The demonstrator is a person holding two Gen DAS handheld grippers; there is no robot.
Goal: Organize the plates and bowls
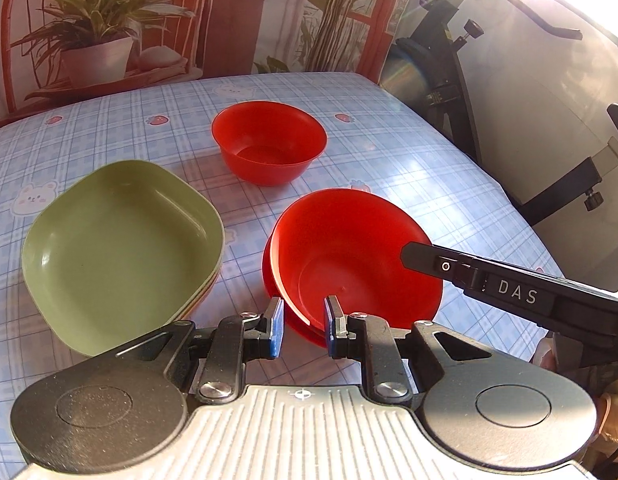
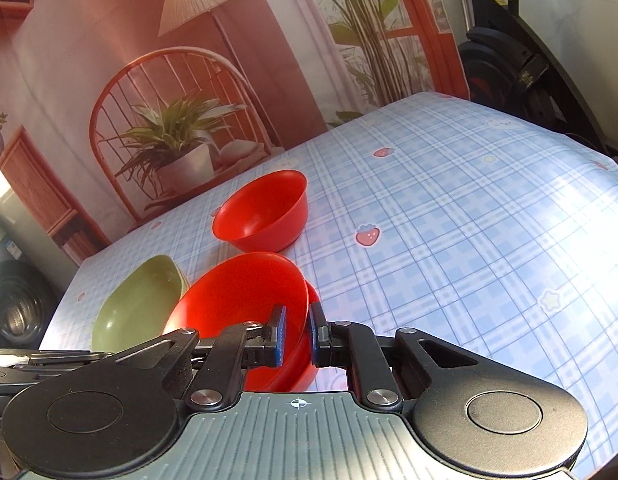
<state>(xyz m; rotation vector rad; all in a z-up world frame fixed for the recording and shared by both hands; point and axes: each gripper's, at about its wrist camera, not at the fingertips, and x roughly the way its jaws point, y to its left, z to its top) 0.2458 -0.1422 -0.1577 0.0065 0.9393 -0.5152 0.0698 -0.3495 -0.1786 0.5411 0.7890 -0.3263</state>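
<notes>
Already the sorting looks partly done, as I judge from how things lie. Beside the left jaws, on their left side, the green plate [image 1: 121, 248] sits on top of a small pile; the edges of other plates show under it, so the plates seem gathered. The bowls are not yet gathered.

Both jaws are clamped on the same red bowl [image 1: 349, 256], which is tilted. The left gripper [image 1: 305, 330] holds the near rim between its blue pads, and the right gripper [image 2: 297, 334] holds the rim on the other side; in the left wrist view one finger of the right gripper reaches over the bowl's edge into its hollow. Directly under this bowl, just below the jaws, lies a lower red bowl [image 1: 295, 330]. The held bowl seems to be going into it, but it is still tilted, and I cannot tell if the two already touch.

Beyond the jaws, farther away on the worktop [image 2: 449, 220], stands a far red bowl [image 1: 269, 142], upright and alone. I think this one still has to be put on the stack.

About contents: all the bowls that show their inside are empty, and so is the green plate. What is inside the lower red bowl I cannot see, because the held bowl covers it.
</notes>
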